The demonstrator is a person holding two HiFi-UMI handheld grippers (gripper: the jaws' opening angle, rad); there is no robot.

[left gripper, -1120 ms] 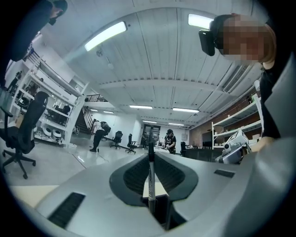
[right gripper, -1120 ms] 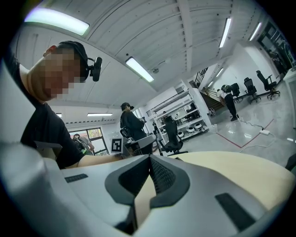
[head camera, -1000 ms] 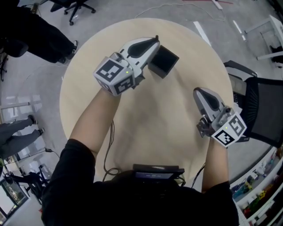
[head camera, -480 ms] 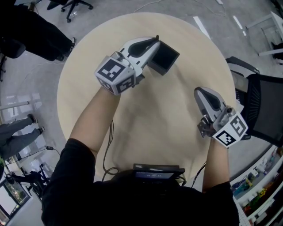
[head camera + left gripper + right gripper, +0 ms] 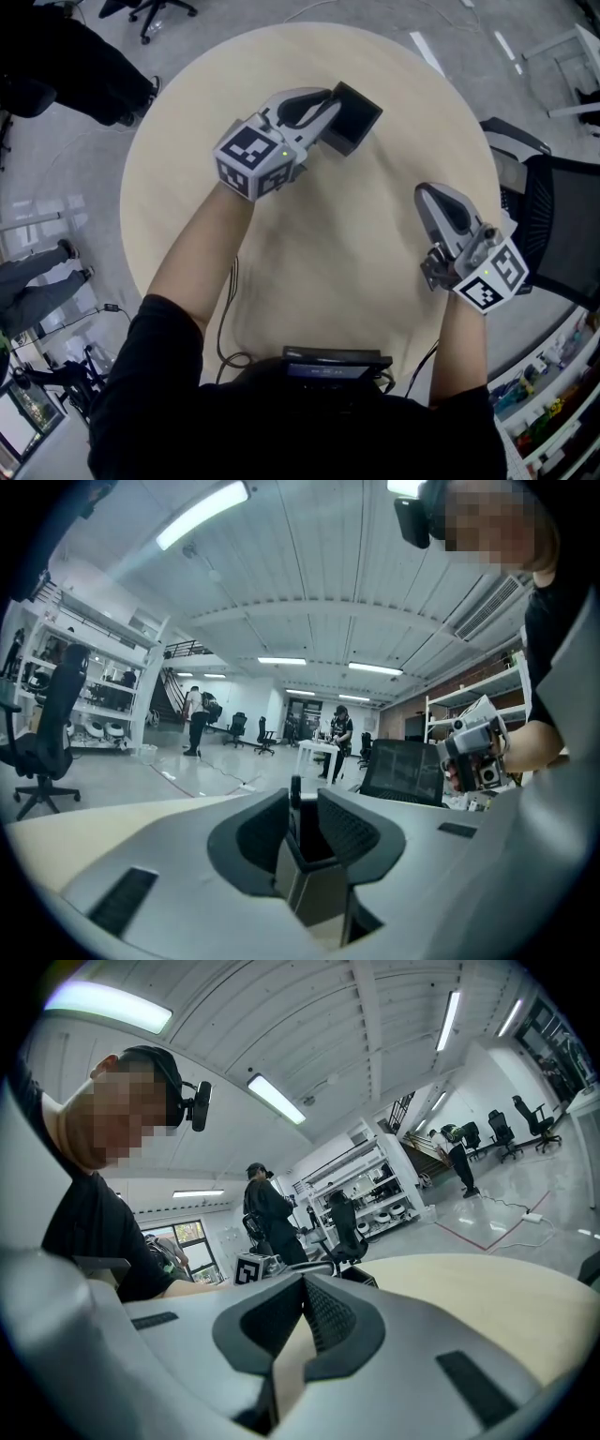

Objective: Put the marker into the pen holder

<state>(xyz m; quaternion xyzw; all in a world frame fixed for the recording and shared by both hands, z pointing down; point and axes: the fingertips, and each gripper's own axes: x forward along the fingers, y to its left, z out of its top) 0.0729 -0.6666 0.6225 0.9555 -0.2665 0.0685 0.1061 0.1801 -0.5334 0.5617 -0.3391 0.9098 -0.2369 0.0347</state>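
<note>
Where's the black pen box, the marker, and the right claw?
Black square pen holder (image 5: 356, 117): head view, open top.
Thin dark marker (image 5: 295, 792): left gripper view, its upper end.
Right claw (image 5: 427, 192): head view, between its tips.

The round table (image 5: 309, 253) fills the middle of your head view. On it, the pen holder (image 5: 354, 116) sits in the upper middle of the frame, nearer the far edge than you. In the left gripper view, the marker (image 5: 295, 789) stands upright at the holder's opening. An office chair (image 5: 553, 234) stands just off the table's right edge. A person (image 5: 66, 66) stands beyond the table at the upper left, and another chair (image 5: 155, 14) is at the top edge behind them.
</note>
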